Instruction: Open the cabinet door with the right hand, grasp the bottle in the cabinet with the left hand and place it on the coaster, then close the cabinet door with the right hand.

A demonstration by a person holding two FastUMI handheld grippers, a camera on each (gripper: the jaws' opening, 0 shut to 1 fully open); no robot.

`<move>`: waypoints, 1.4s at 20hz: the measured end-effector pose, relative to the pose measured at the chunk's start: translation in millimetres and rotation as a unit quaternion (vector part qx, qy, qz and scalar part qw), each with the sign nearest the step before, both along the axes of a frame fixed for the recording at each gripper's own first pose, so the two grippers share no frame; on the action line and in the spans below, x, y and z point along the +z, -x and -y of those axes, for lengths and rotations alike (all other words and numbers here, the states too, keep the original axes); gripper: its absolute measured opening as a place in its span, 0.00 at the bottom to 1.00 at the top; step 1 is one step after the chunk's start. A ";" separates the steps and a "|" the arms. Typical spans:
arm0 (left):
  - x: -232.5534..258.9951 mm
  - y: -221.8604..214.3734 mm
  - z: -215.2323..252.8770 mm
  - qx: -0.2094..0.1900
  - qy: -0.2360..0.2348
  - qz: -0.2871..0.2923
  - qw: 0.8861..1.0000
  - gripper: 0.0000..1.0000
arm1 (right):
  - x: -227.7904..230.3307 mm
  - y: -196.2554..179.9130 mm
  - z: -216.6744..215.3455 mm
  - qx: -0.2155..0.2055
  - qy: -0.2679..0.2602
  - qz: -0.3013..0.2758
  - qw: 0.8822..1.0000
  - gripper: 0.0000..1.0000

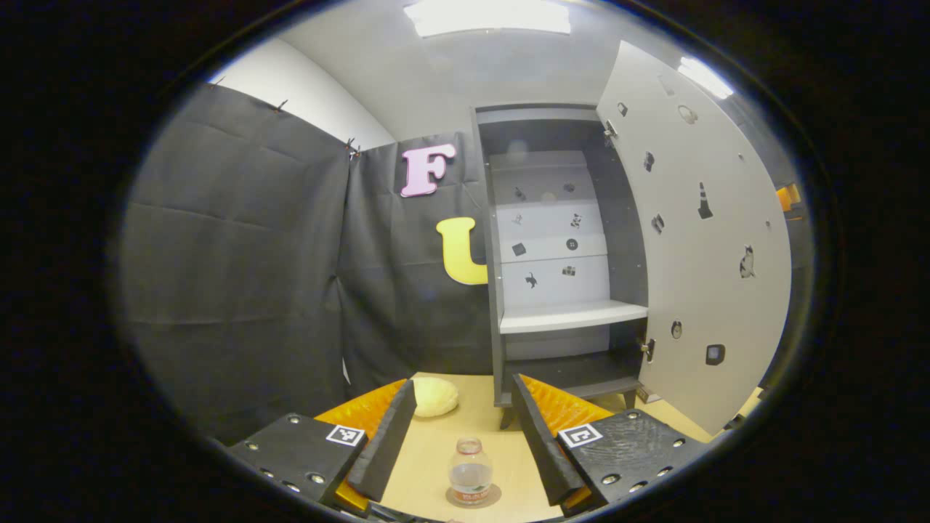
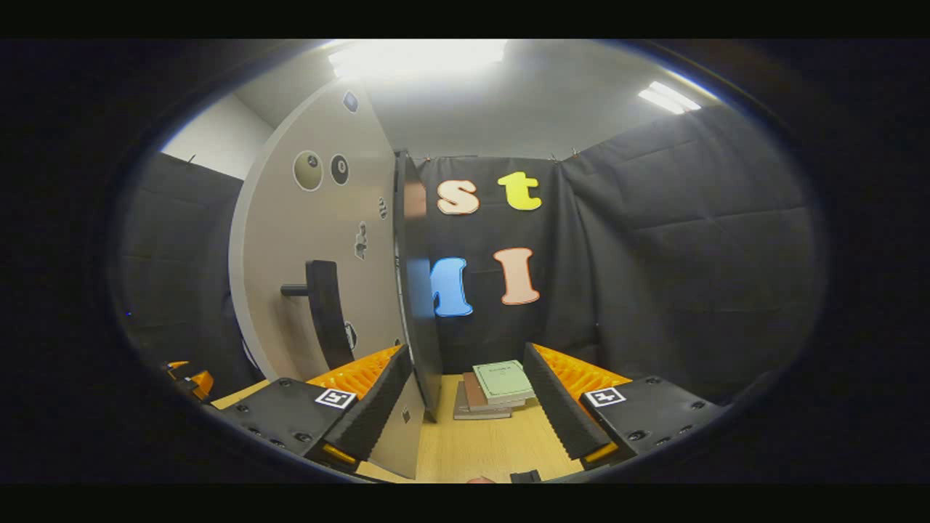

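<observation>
A small clear bottle stands upright on a round coaster on the table, low in the left gripper view. My left gripper is open, raised behind the bottle, its fingers apart from it on either side. The grey cabinet stands wide open, its shelves bare, its door swung out to the right. In the right gripper view the door is seen nearly edge on with its dark handle facing left. My right gripper is open, and the door's edge lies just inside its left finger.
A pale yellow round thing lies on the wooden table left of the cabinet. A stack of books lies on the table ahead of the right gripper. Black cloth walls close in the booth.
</observation>
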State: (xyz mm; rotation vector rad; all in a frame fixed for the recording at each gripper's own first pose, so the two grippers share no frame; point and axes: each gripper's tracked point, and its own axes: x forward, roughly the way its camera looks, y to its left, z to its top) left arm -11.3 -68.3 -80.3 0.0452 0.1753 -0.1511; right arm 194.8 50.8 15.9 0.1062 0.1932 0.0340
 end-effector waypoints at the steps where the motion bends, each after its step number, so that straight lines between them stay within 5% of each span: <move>1: -1.8 -6.0 4.8 -0.009 -0.002 0.000 1.000 0.79 | 1.3 -0.3 -4.4 0.000 -0.001 0.001 1.000 0.94; 15: -7.9 -37.2 1.8 -0.060 0.032 0.000 0.998 0.79 | 9.8 1.9 -15.0 -0.040 0.048 0.007 0.998 0.96; 28: -11.6 -41.8 -37.4 -0.071 0.035 0.005 0.997 0.79 | 14.0 11.4 -86.9 -0.002 0.050 0.009 0.999 0.92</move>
